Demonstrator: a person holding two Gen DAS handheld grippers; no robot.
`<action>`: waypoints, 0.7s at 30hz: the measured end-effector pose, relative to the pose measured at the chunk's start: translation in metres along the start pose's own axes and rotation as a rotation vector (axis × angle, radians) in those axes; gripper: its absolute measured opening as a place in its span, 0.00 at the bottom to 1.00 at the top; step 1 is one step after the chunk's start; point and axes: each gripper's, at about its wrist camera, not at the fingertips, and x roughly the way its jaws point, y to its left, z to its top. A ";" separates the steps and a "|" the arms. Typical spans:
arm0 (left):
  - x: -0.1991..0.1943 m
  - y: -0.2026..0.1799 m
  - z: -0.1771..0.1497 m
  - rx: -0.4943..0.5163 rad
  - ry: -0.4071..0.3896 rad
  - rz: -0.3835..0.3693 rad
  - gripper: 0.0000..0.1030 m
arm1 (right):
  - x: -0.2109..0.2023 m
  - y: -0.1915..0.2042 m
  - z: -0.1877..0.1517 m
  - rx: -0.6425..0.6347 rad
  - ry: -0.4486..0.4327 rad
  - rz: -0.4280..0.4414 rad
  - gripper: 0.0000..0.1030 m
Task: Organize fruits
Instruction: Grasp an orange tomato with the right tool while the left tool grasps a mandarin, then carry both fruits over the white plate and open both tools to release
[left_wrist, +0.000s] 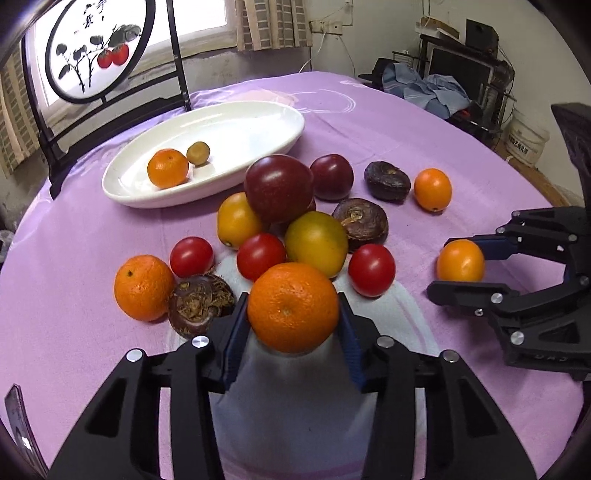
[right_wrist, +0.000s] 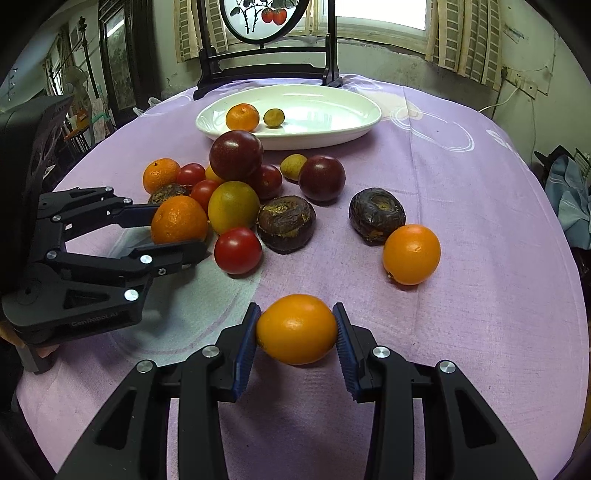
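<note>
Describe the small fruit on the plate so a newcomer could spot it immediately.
Find the white oval plate at the far side of the purple tablecloth. Two fruits lie in it: a tangerine and, just beside it, the small fruit. It is far smaller and dull yellow-green, not bright orange.

Lilac tablecloth, white plate, 3 red tomatoes.

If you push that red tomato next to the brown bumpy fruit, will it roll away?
Probably yes. The red tomato looks round and smooth, so it likely rolls easily on the flat purple tablecloth. It may not go far, though: the brown bumpy fruit sits right beside it and could stop it.
</note>
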 end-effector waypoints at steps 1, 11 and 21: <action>-0.002 0.000 0.000 -0.001 0.001 -0.006 0.43 | 0.000 0.000 0.000 0.000 0.000 0.000 0.39; -0.037 0.001 0.003 -0.019 0.040 -0.063 0.43 | -0.010 0.001 0.004 0.018 -0.055 0.043 0.39; -0.066 0.065 0.068 -0.160 -0.090 0.025 0.43 | -0.051 0.008 0.066 0.025 -0.243 0.026 0.39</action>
